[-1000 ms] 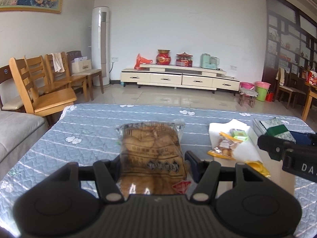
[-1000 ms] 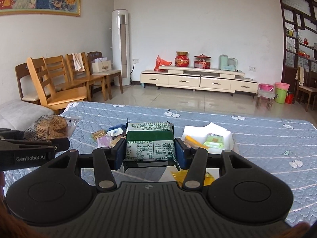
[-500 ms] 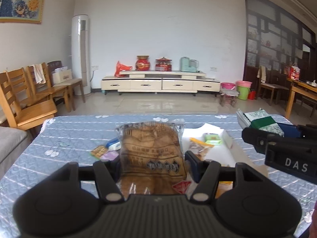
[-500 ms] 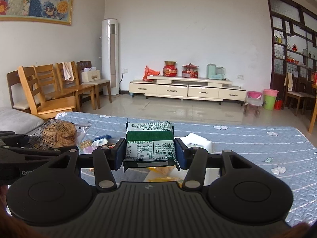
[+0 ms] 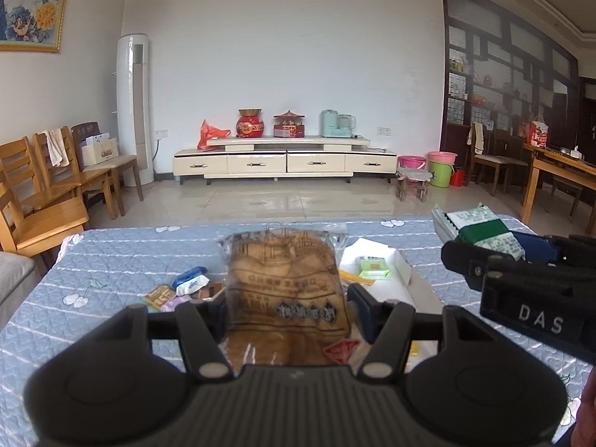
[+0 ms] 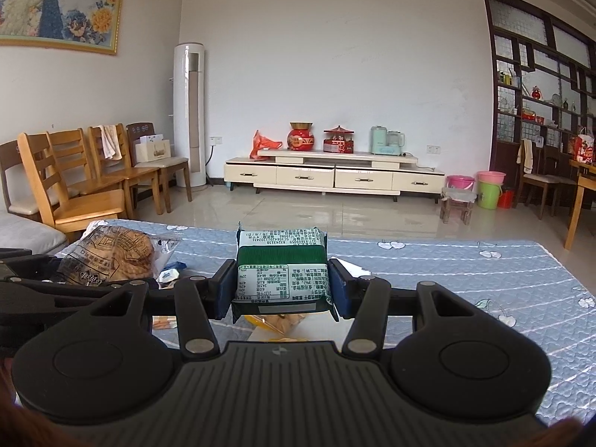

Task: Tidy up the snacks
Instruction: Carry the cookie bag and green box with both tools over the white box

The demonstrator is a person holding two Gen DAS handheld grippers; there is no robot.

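The left gripper point(image 5: 288, 307) is gripping a clear bag of pastries point(image 5: 285, 298) above the tabletop point(image 5: 123, 257), long axis pointing away, its near end hidden behind the gripper body. The right gripper point(image 6: 282, 288) is clamping a green packet point(image 6: 282, 273) lying level, partly hiding the white box point(image 6: 350, 267) below.

- A table under a blue quilted cloth point(image 5: 123, 257) printed with white cherries.
- Left of centre: a cluster of small snack packets point(image 5: 182, 288).
- Right of centre: a white tray point(image 5: 400, 266) with a green packet point(image 5: 374, 268) inside.
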